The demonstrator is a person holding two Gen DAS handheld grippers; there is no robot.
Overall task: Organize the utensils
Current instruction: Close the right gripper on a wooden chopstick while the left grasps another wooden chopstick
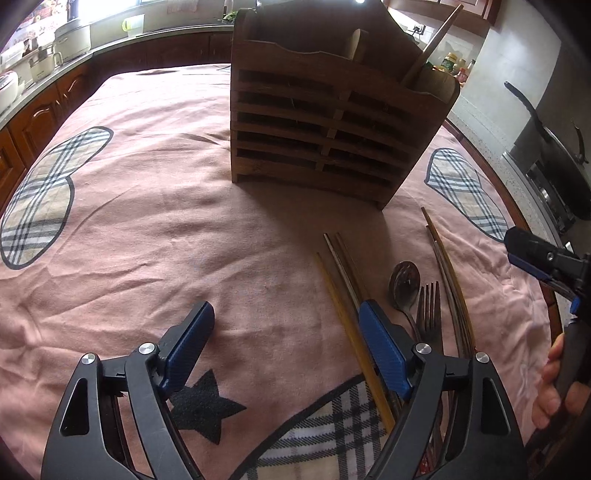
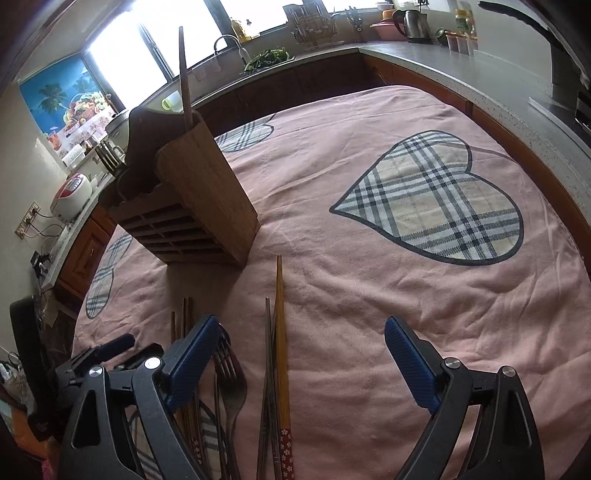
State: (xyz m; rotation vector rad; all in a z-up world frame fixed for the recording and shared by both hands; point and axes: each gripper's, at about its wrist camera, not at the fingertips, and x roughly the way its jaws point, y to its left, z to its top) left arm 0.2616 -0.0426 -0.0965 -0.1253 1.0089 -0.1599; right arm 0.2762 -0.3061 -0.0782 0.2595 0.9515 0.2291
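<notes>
A slatted wooden utensil holder [image 1: 325, 122] stands on the pink cloth, with a long wooden stick [image 1: 432, 48] and a wooden utensil inside; it also shows in the right wrist view [image 2: 192, 199]. In front of it lie chopsticks [image 1: 343, 291], a metal spoon [image 1: 404, 286], a fork [image 1: 428, 314] and more chopsticks [image 1: 448, 273]. My left gripper [image 1: 286, 314] is open and empty above the cloth, its right finger over the chopsticks. My right gripper [image 2: 301, 332] is open and empty above chopsticks [image 2: 279, 332], beside the fork [image 2: 227, 369]. The right gripper also shows in the left wrist view [image 1: 532, 251].
The table carries a pink cloth [image 2: 369, 295] with plaid hearts [image 2: 439, 199]. Kitchen counters ring it, with a rice cooker [image 2: 72, 192], a kettle [image 2: 413, 20], a sink faucet [image 2: 229, 42] and a black pan [image 1: 554, 147]. A hand [image 1: 554, 384] holds the right gripper's handle.
</notes>
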